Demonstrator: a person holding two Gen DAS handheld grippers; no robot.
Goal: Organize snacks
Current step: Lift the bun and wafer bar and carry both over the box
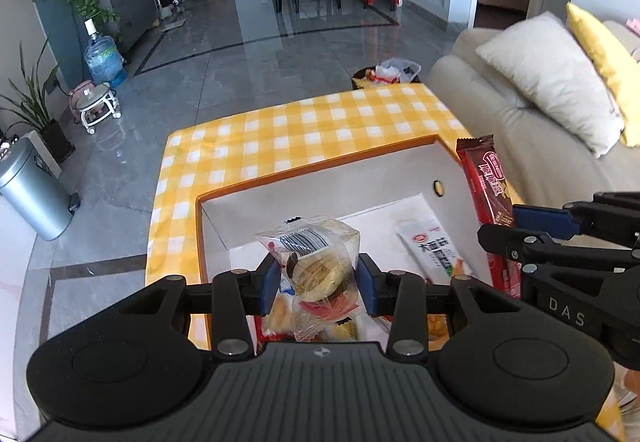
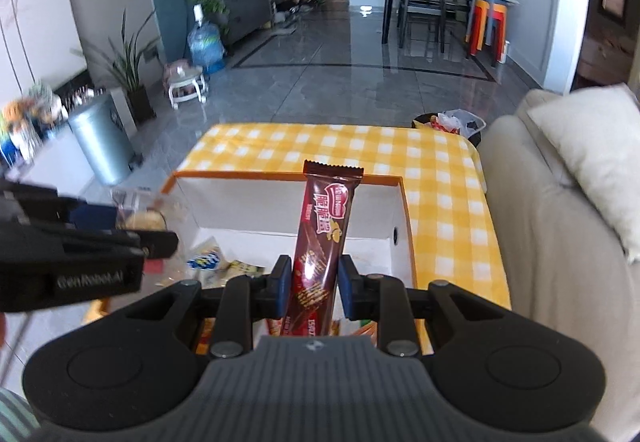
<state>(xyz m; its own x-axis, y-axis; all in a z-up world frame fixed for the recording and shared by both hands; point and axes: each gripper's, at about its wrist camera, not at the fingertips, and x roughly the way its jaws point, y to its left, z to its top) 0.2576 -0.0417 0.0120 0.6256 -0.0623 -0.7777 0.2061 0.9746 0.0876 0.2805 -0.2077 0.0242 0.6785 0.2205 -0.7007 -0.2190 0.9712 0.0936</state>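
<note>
With both grippers loaded above the white box (image 1: 320,177), the step in hand looks like carrying snacks — either out of the box or into it, which I cannot tell. The left gripper (image 1: 318,278) is clamped on a clear-wrapped cookie packet (image 1: 316,258), held over the box interior. The right gripper (image 2: 314,288) pinches a brown wafer bar (image 2: 324,238) near its lower part, the bar standing upright above the box. More packets lie in the box bottom. Next, each snack needs a clear landing spot — probably on the yellow checked cloth (image 1: 280,137) or a free part of the box.
</note>
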